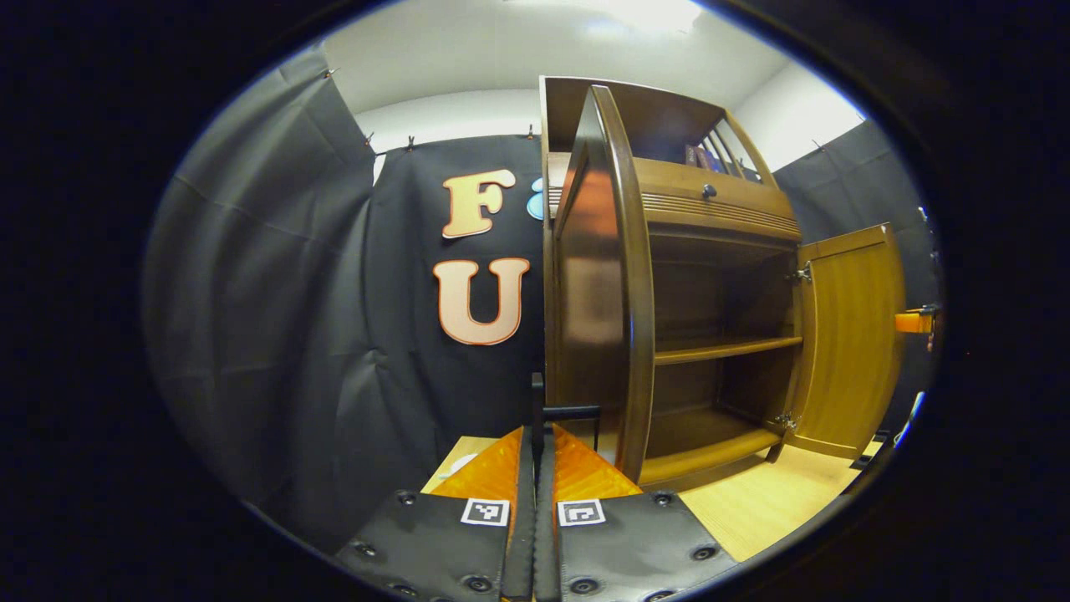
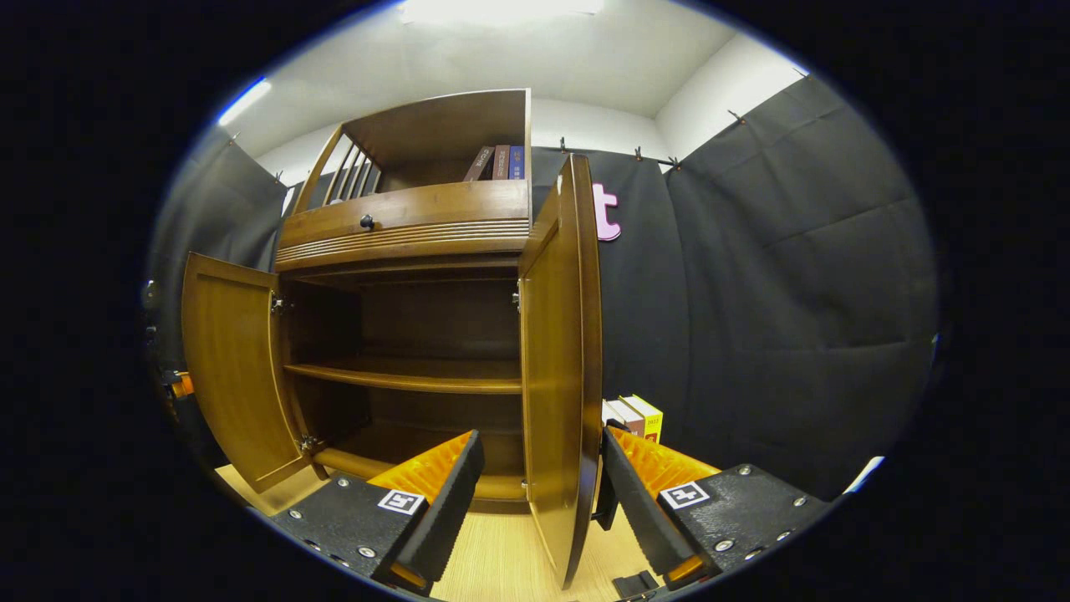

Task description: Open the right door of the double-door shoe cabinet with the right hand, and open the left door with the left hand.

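Wooden shoe cabinet (image 2: 418,334) doors swung open, pale floor (image 2: 501,560), left tool (image 1: 535,468) together, right tool (image 2: 539,493) apart.

Door handle (image 1: 568,412) mostly hidden, book spines (image 2: 500,162) illegible

The left hand-held gripper (image 1: 536,468) points forward and level in the left gripper view, its two fingers (image 1: 525,502) closed flat against each other along their whole length, with a thin dark handle bar standing just past their tips; whether they pinch it cannot be told. In the right gripper view, the right hand-held gripper (image 2: 535,493) also points forward, its fingers (image 2: 451,493) spread wide apart and angled outward, one on each side of an upright door edge, neither pad pressing on it.
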Tool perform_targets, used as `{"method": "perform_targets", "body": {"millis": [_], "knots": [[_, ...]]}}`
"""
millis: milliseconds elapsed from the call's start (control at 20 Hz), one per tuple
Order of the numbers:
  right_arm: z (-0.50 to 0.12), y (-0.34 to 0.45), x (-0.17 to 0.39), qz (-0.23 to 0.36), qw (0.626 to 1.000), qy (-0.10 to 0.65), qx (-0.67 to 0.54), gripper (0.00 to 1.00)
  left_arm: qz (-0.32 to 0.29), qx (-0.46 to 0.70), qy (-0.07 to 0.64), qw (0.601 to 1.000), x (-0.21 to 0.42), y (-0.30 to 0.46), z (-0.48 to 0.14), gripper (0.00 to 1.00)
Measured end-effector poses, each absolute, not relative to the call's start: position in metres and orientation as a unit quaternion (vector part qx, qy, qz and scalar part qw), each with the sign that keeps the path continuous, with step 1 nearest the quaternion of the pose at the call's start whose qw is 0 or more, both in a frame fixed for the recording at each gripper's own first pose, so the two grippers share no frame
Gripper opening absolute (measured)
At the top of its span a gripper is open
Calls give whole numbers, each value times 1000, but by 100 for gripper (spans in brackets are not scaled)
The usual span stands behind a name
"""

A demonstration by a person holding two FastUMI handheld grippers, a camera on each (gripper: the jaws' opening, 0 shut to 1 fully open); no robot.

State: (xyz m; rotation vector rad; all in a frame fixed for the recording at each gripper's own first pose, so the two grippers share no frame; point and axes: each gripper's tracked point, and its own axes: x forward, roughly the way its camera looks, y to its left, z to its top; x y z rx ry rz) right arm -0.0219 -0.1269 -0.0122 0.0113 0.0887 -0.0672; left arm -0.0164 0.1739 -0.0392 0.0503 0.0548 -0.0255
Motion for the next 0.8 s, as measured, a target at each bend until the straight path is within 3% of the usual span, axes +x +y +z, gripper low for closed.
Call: {"method": "perform_targets", "body": {"millis": [500,800], "knots": [[-4,-123,-28,-46,997,56,-7,87,-105,-36,30,993,-11,211,-37,11],[9,-131,-23,-49,998,50,4,88,-71,-24,31,997,-53,215,-32,11]]}}
